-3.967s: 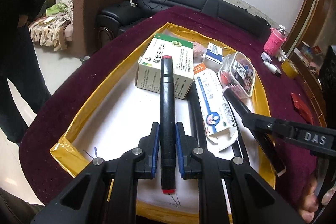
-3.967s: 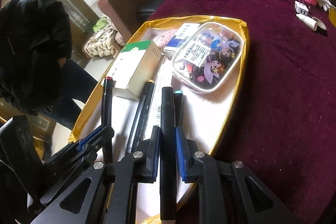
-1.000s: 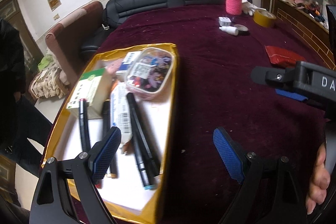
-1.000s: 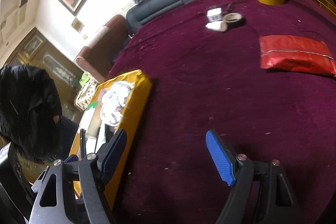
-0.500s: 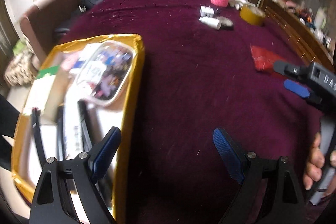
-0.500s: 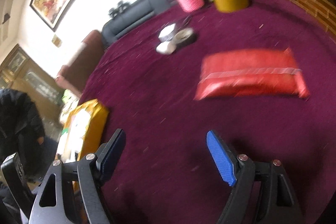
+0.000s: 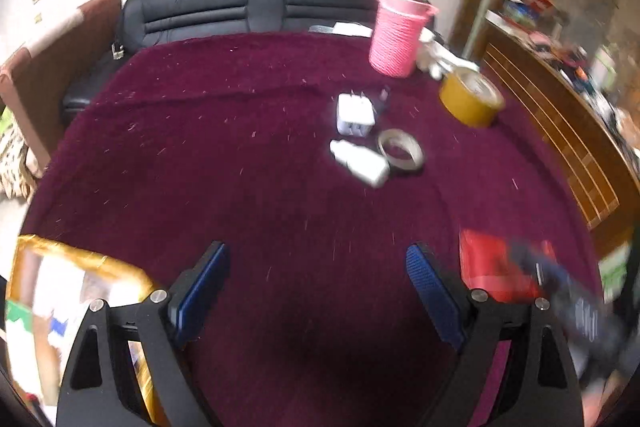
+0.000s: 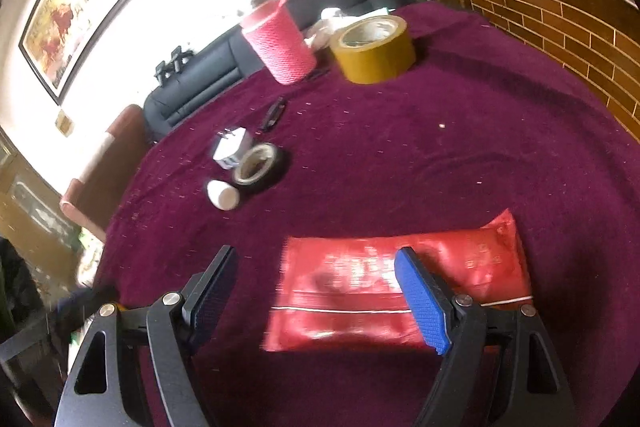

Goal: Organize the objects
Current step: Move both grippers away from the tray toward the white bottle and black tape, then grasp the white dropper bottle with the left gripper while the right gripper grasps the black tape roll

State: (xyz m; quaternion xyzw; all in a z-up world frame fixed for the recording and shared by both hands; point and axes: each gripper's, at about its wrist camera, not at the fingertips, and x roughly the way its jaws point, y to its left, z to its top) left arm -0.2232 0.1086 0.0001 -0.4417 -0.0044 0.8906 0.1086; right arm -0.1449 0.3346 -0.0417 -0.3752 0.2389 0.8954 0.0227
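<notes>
My left gripper [image 7: 318,269] hangs open over bare maroon cloth, nothing between its blue pads. The yellow-rimmed tray [image 7: 80,259] with its sorted items shows blurred at the lower left. My right gripper [image 8: 316,275] is open above a flat red packet [image 8: 360,291]; the packet lies between and under the jaws, and the pads stand apart from it. That red packet [image 7: 492,267] also shows at the lower right of the left wrist view, partly behind the blurred right gripper. Farther back lie a white plug adapter [image 7: 354,115], a small white bottle [image 7: 360,163] and a small tape ring [image 7: 400,151].
A pink knitted cup [image 8: 278,41] and a wide brown tape roll [image 8: 374,49] stand at the table's far side. A black sofa [image 7: 248,11] lies behind the table, and a brick-patterned counter [image 8: 568,23] curves along the right. A dark-clothed person [image 8: 16,287] stands at the left edge.
Both grippers have swung right, away from the tray, staying open. The tray has slid to the left wrist view's corner; the red packet has come under the right gripper.
</notes>
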